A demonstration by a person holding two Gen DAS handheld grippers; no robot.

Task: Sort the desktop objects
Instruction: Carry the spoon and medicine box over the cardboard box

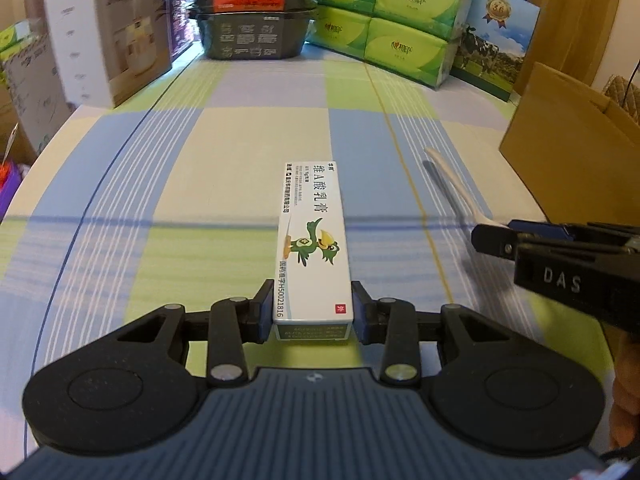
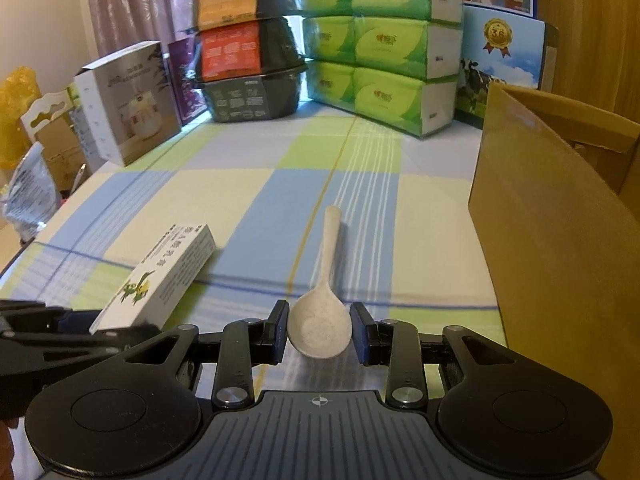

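A white ointment box point(image 1: 312, 232) with a green bird print lies lengthwise on the checked tablecloth point(image 1: 200, 200). My left gripper point(image 1: 312, 312) is shut on the box's near end, a pad against each long side. In the right wrist view the same ointment box point(image 2: 160, 276) lies at the left, with the left gripper point(image 2: 80, 328) at its near end. A cream spoon point(image 2: 330, 248) lies with its handle pointing away; my right gripper point(image 2: 319, 328) is closed around its bowl. In the left wrist view the spoon point(image 1: 452, 184) and right gripper point(image 1: 496, 236) sit at the right.
An open brown cardboard box point(image 2: 552, 240) stands close on the right. Along the back are green tissue packs point(image 2: 380, 60), stacked black food tubs point(image 2: 252, 64), a white carton point(image 2: 128, 104) and a blue milk carton point(image 2: 504, 56). The table edge curves off at the left.
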